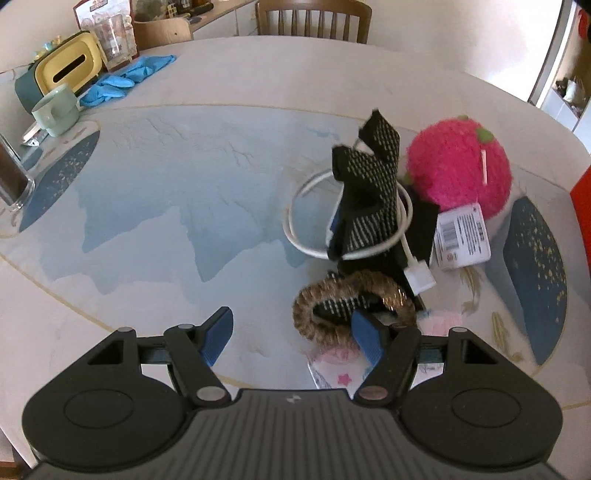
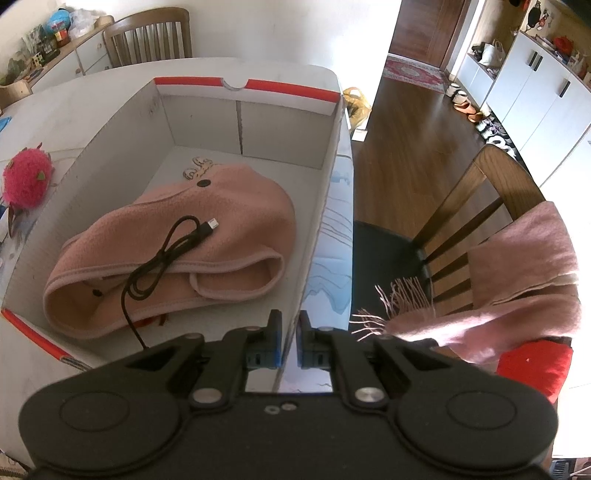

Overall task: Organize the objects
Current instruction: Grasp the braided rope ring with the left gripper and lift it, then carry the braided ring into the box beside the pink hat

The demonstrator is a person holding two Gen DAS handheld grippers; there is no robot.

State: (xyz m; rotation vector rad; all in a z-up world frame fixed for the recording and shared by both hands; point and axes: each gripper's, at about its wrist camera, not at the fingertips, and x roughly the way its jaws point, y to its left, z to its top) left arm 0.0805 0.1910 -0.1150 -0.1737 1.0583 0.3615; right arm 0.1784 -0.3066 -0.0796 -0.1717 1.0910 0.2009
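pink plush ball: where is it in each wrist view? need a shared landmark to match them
Left wrist: pink plush ball sits right of centre on the table, behind the black patterned fabric and white cable.
Right wrist: far left edge, on the table just outside the white box.
Shared landmark: the wooden chair at the table's far side.
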